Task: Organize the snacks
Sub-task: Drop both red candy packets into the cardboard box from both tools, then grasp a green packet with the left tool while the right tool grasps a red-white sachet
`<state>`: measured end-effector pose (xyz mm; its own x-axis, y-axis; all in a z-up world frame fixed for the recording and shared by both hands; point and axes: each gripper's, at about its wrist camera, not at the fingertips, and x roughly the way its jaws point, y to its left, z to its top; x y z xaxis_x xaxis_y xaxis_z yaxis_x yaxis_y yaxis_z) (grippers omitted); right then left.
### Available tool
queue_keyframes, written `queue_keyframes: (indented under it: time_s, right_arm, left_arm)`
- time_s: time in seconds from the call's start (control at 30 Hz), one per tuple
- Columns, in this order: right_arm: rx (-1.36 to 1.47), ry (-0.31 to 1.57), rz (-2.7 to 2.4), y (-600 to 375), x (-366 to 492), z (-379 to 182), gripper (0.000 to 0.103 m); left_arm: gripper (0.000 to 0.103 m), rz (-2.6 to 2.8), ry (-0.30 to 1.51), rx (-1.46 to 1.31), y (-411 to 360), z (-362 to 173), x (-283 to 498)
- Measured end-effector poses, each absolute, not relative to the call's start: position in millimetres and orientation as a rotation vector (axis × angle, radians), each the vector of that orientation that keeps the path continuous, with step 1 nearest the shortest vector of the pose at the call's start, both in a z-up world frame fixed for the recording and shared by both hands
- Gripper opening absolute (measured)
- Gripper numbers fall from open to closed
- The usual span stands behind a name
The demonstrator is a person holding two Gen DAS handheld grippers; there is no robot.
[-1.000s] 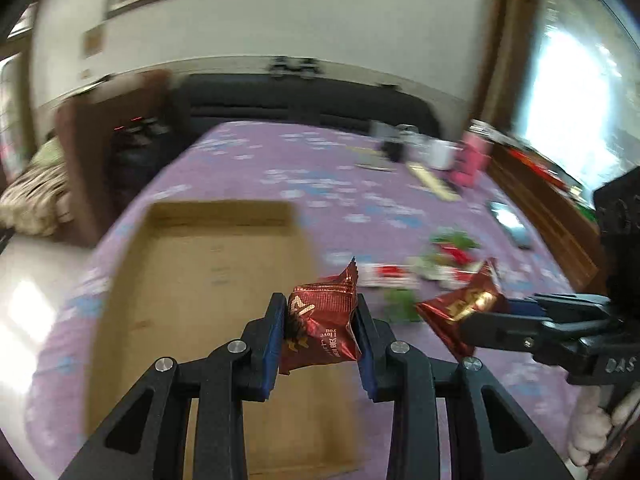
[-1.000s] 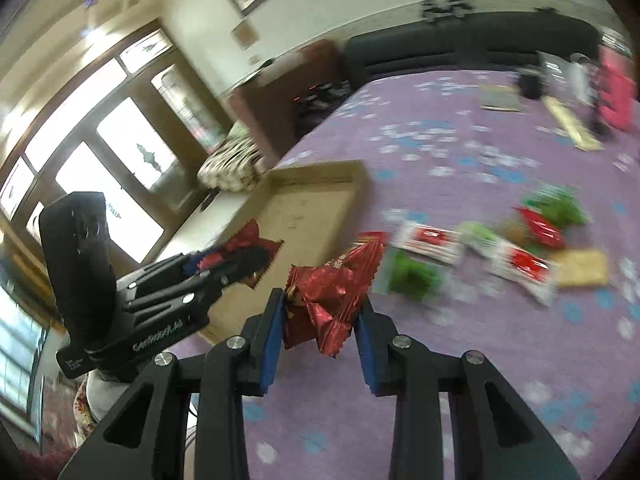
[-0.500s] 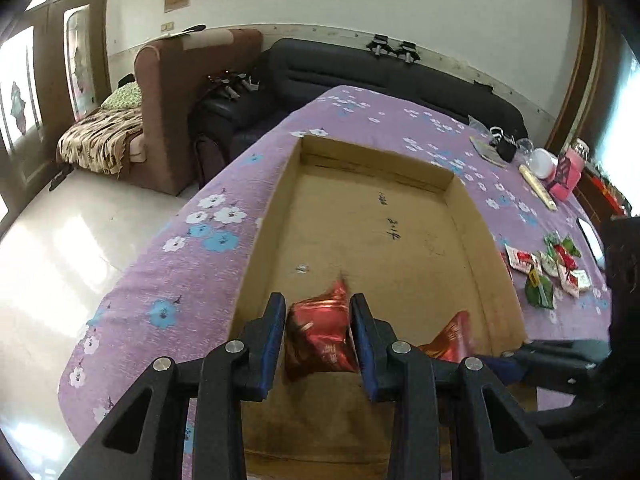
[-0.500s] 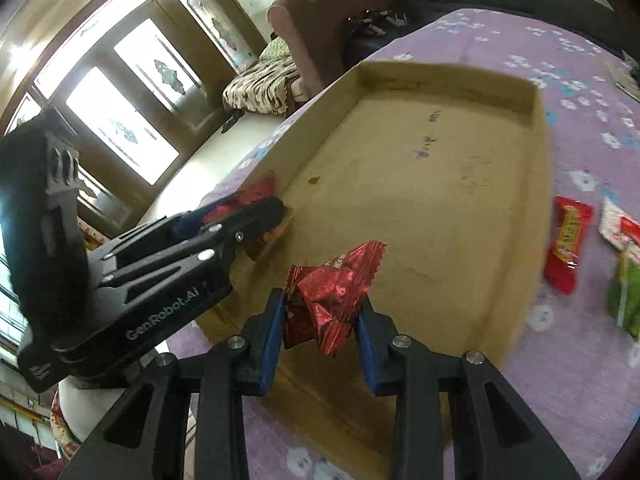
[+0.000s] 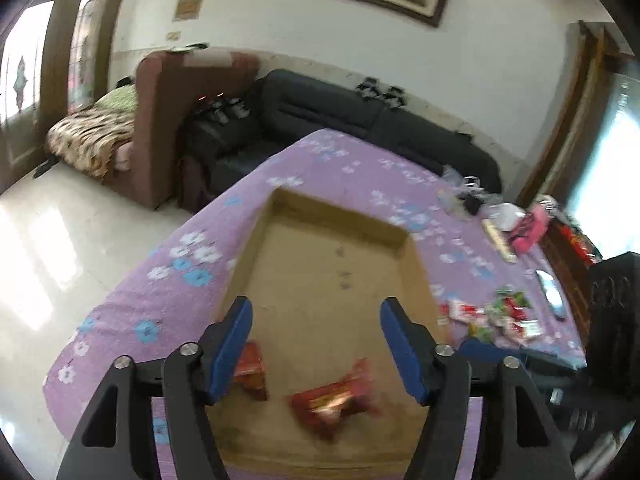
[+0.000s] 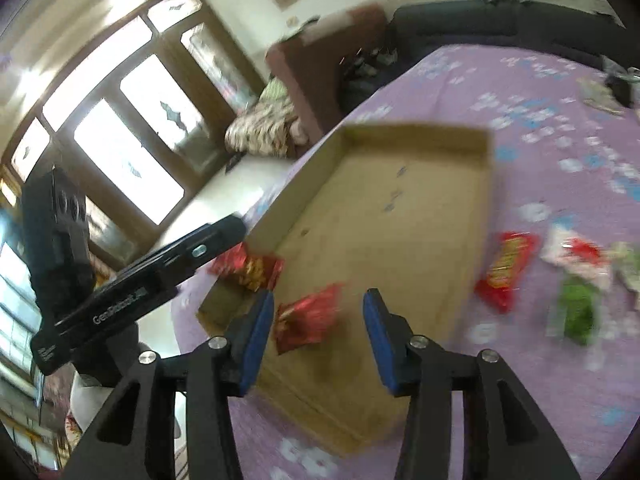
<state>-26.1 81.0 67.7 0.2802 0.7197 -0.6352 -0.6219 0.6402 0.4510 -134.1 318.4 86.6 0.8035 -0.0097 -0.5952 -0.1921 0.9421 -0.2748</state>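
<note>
A shallow cardboard tray point(image 5: 340, 216) point(image 6: 416, 136) lies on the purple flowered tablecloth. Two red foil snack packets lie in its near end: one point(image 5: 250, 368) point(image 6: 248, 268) on the left, one point(image 5: 334, 398) point(image 6: 308, 316) further right. My left gripper point(image 5: 316, 344) is open and empty above them. My right gripper point(image 6: 318, 336) is open and empty above the second packet. The left gripper's body point(image 6: 132, 284) shows in the right wrist view beside the first packet.
Several loose snack packets, red point(image 6: 506, 272), green point(image 6: 576, 312) and white, lie on the cloth right of the tray; they also show in the left wrist view point(image 5: 496, 316). A phone point(image 5: 552, 292) and clutter sit further right. A black sofa point(image 5: 360, 120) stands beyond the table.
Both grippers carried their red packets over the tray, opened and let them go. The packets now lie in the tray and both grippers have lifted back a little.
</note>
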Motion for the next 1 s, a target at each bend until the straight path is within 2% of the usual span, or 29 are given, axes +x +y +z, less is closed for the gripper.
queue_keyframes:
  time_s: [0.1, 0.33, 0.63, 0.83, 0.9, 1.0]
  right_arm:
    - [0.157, 0.874, 0.778, 17.6, -9.6, 70.6, 0.053]
    - [0.230, 0.895, 0.493, -112.9, 46.3, 43.1, 0.053]
    - [0.067, 0.930, 0.567, -92.9, 78.4, 14.7, 0.055]
    - [-0.098, 0.956, 0.620, -66.3, 56.9, 3.7, 0.055]
    - [-0.147, 0.932, 0.583, -60.8, 49.1, 2.2, 0.047]
    - [-0.125, 0.937, 0.583, -64.3, 50.5, 1.3, 0.021]
  left_arm:
    - [0.080, 0.016, 0.622, -0.315, 294.0, 98.3, -129.3]
    - [0.082, -0.177, 0.700, -0.301, 227.3, 92.5, -93.5]
    - [0.082, -0.261, 0.890, -0.360, 161.9, 47.4, -27.0]
    - [0.082, -0.228, 0.945, -0.266, 133.5, 23.6, 3.7]
    - [0.083, -0.203, 0.946, -0.199, 123.3, 19.2, 9.6]
    - [0.083, -0.200, 0.933, -0.127, 112.2, 17.5, 12.3]
